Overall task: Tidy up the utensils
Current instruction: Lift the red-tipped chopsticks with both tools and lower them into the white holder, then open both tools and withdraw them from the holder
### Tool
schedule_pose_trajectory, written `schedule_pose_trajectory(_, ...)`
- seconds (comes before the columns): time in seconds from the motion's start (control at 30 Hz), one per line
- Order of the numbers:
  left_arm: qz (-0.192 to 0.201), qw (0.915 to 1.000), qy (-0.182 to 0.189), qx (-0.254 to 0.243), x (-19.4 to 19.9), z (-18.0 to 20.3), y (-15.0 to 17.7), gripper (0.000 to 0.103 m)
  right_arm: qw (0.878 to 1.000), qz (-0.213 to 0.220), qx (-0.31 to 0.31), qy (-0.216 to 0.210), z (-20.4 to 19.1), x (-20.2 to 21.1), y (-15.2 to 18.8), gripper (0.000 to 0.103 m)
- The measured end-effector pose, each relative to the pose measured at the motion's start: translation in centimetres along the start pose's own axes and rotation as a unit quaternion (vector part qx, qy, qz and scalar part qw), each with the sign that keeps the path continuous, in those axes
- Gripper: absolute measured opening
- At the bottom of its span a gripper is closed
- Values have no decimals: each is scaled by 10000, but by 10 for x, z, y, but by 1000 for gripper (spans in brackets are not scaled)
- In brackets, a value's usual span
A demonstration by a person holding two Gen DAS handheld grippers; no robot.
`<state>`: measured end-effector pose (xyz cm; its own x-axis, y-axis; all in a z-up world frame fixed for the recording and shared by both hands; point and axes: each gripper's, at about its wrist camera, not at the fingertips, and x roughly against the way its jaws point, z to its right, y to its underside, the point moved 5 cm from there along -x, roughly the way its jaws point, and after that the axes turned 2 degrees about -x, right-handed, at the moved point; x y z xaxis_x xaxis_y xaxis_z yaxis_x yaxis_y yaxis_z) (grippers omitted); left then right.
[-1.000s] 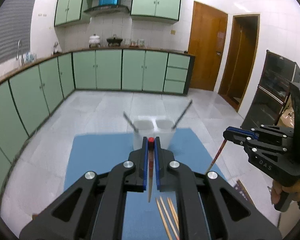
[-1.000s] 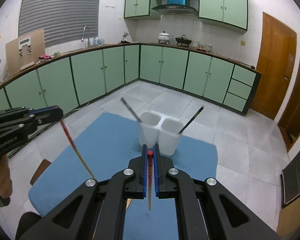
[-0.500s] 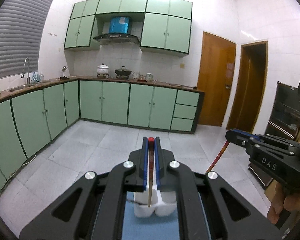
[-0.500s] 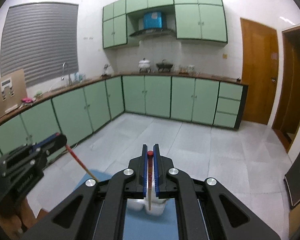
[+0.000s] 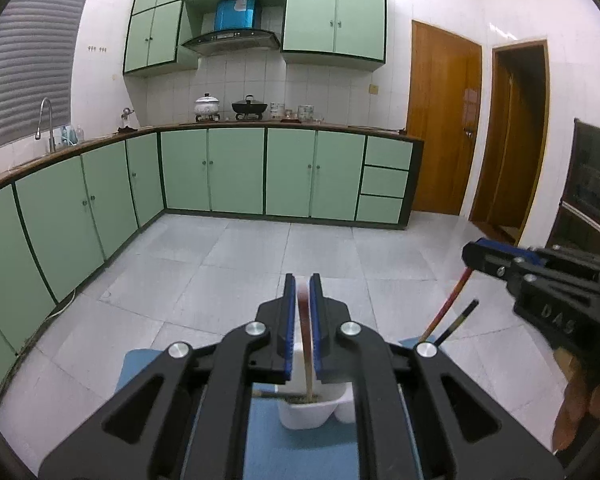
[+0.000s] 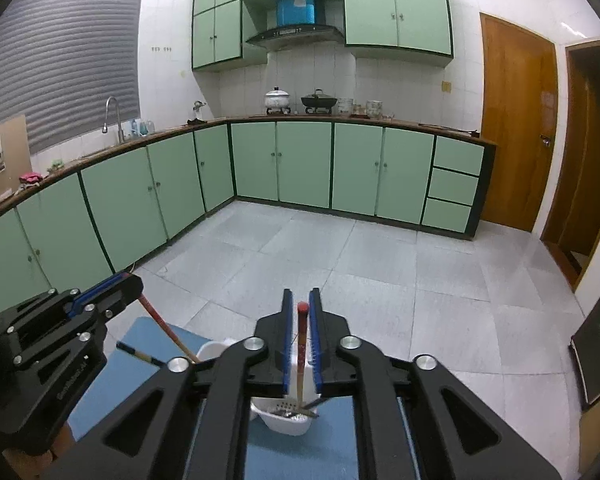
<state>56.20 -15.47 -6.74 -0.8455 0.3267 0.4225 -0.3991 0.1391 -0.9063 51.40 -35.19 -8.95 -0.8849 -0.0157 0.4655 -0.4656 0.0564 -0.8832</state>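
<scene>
While both my jaws are opening, a red-tipped chopstick (image 5: pixel 305 340) stands loose between the left gripper (image 5: pixel 302 320) pair, its end in the white holder (image 5: pixel 308 412); same on my right gripper (image 6: pixel 300 336), over the blue desk (image 6: pixel 300 456).

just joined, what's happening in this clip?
A person is sorting chopsticks with a gripper in each hand. The left gripper and right gripper each have a red-tipped chopstick between their jaws, lower ends already down in the two compartments of the white holder on the blue mat. Both sets of jaws are opening, so it looks like a drop-off. A dark chopstick already leans in the holder.
</scene>
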Motion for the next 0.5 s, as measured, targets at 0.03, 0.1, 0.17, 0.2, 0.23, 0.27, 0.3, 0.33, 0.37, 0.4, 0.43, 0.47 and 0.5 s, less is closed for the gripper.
schedule_pose_trajectory(0.03,22,10000,-11,-25,5,-2,-1,18,10000,38,-14,-4,2,6,0,17)
schedule_pose_trajectory(0.1,126,9999,-44,-95,21,-5,-3,28,9999,118,-15,-10,4,18,-1,18)
schedule_pose_trajectory(0.17,215,9996,-46,-169,43,-8,-8,29,9997,224,5,-20,5,36,0,18)
schedule_pose_trajectory(0.2,247,9995,-38,-197,54,-9,-10,32,9996,279,-20,-54,5,49,1,19)
schedule_pose_trajectory(0.23,262,9994,-51,-217,64,-11,-10,33,9994,333,-31,-66,6,62,4,21)
schedule_pose_trajectory(0.27,278,9994,-62,-220,75,-12,-10,37,9993,372,-18,-73,5,72,8,22)
schedule_pose_trajectory(0.3,313,9993,-25,-214,93,-15,-9,40,9990,445,7,-93,5,89,16,25)
schedule_pose_trajectory(0.33,337,9992,3,-222,105,-15,-7,41,9987,502,55,-95,4,105,28,27)
schedule_pose_trajectory(0.37,368,9990,12,-271,124,-17,0,43,9985,535,80,-101,3,117,38,27)
schedule_pose_trajectory(0.4,376,9988,9,-305,134,-16,5,44,9983,549,101,-139,2,131,54,27)
schedule_pose_trajectory(0.43,366,9988,41,-318,147,-17,14,45,9984,535,117,-167,-1,143,72,27)
schedule_pose_trajectory(0.47,330,9989,83,-320,160,-17,27,46,9985,507,116,-185,-3,153,91,27)
schedule_pose_trajectory(0.5,296,9990,94,-322,168,-17,37,47,9987,456,126,-198,-5,162,109,27)
